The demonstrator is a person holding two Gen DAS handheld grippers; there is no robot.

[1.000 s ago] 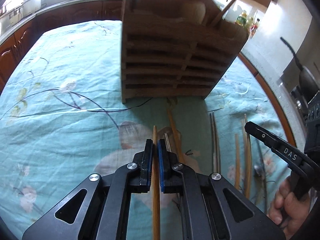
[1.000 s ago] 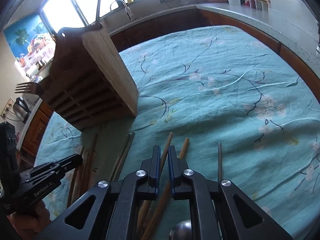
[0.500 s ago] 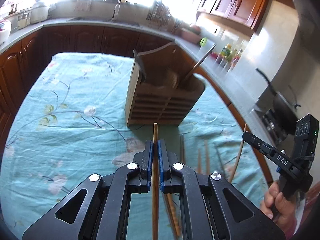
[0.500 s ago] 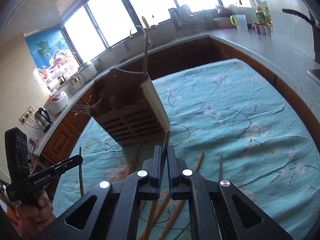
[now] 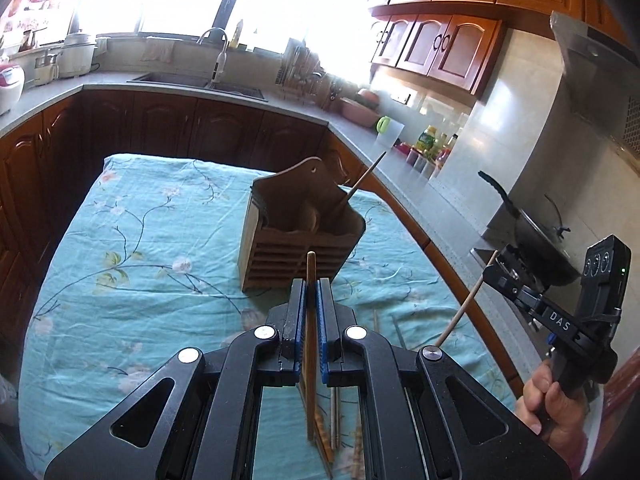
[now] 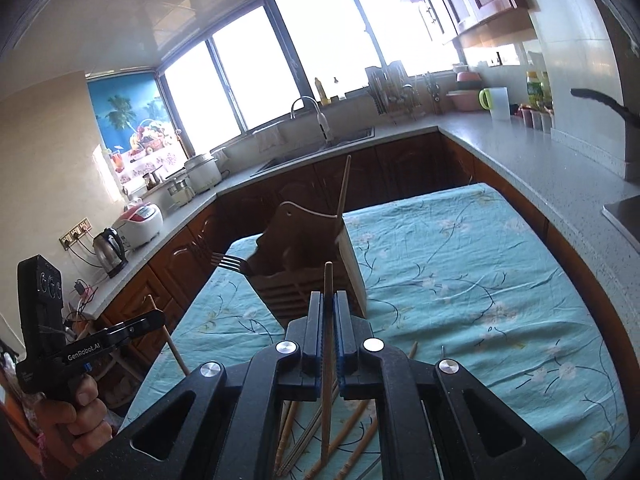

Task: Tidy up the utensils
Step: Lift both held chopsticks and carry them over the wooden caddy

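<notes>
My left gripper [image 5: 311, 292] is clamped on a wooden chopstick [image 5: 310, 320], which runs up between the blue pads and pokes out past their tips. My right gripper [image 6: 328, 304] is clamped the same way on a second wooden chopstick [image 6: 328, 336], its tip standing clear above the fingers. Both sticks hang above the table, not touching it. Under the near ends lie the loose chopsticks [image 6: 352, 440], scattered on the teal floral tablecloth [image 5: 140, 280], some wooden and some thin metal ones. Farther off, in the middle of the table, stands the slatted wooden utensil holder [image 5: 296, 240]. A fork [image 6: 230, 262] sticks out of its left side, and a long wooden stick [image 5: 362, 182] leans out of its right compartment. Beyond the table runs the kitchen counter [image 6: 520, 152] with a sink faucet [image 6: 316, 114] under the bright windows.
</notes>
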